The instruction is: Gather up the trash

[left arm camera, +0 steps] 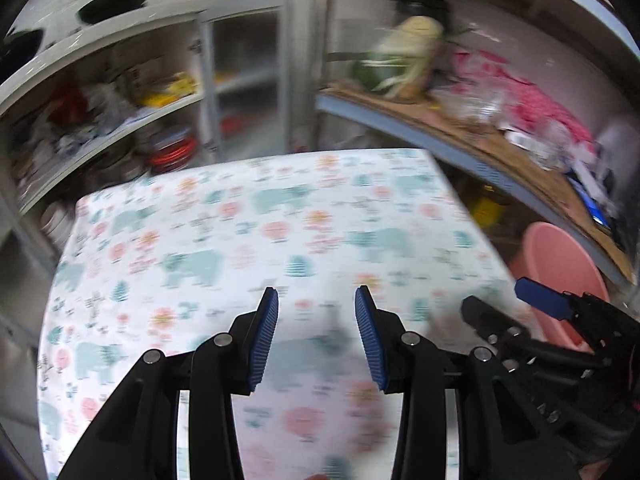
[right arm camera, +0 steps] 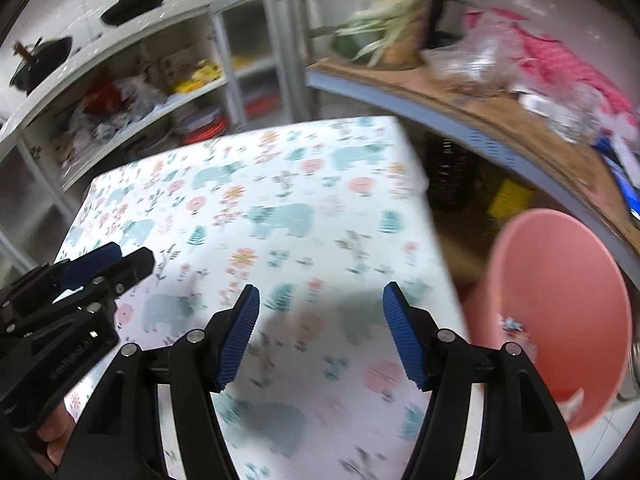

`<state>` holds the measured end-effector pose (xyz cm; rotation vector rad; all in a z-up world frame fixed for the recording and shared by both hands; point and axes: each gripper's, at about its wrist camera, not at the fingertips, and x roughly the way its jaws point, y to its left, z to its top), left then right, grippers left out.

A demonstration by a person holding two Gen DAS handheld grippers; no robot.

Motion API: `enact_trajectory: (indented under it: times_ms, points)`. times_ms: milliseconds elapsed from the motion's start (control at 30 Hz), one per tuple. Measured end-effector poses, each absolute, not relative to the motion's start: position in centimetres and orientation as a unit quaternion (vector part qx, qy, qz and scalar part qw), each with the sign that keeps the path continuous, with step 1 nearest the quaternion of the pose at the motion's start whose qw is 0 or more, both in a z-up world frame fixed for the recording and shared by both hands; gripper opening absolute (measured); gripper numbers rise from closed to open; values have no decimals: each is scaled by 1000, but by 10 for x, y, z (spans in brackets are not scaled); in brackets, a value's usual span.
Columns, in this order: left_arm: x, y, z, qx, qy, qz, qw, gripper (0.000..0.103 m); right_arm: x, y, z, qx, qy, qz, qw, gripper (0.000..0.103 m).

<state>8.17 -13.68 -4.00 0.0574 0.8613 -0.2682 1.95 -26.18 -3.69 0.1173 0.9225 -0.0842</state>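
Observation:
A pink bin [right arm camera: 560, 312] stands on the floor right of the table; a small scrap of crumpled trash [right arm camera: 514, 325] lies inside it. The same pink bin [left arm camera: 560, 276] shows at the right of the left wrist view. My left gripper [left arm camera: 316, 294] hangs open over the patterned tablecloth [left arm camera: 256, 232] with nothing between its blue pads. My right gripper [right arm camera: 320, 294] is open wider, also empty, above the tablecloth [right arm camera: 256, 200] near its right edge. Each gripper appears in the other's view: the right gripper [left arm camera: 520, 304] and the left gripper [right arm camera: 120, 258]. Both views are blurred.
White shelving [right arm camera: 152, 92] with pans, dishes and packets stands behind the table. A cluttered shelf [right arm camera: 460, 96] on the right holds vegetables, plastic bags and pink cloth. A yellow item [right arm camera: 510, 198] and a dark crate [right arm camera: 448, 176] sit below it.

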Motion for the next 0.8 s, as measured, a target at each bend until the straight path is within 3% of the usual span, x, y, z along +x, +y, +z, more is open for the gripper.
enact_trajectory:
  times_ms: [533,800]
  points:
    - [129,-38,-72,5,453,-21,891,39,66,-244,-72,6,484,-25,874,65]
    - [132,-13,-84,8,463,3,886,39,68,-245,-75,4,463,-32,886,78]
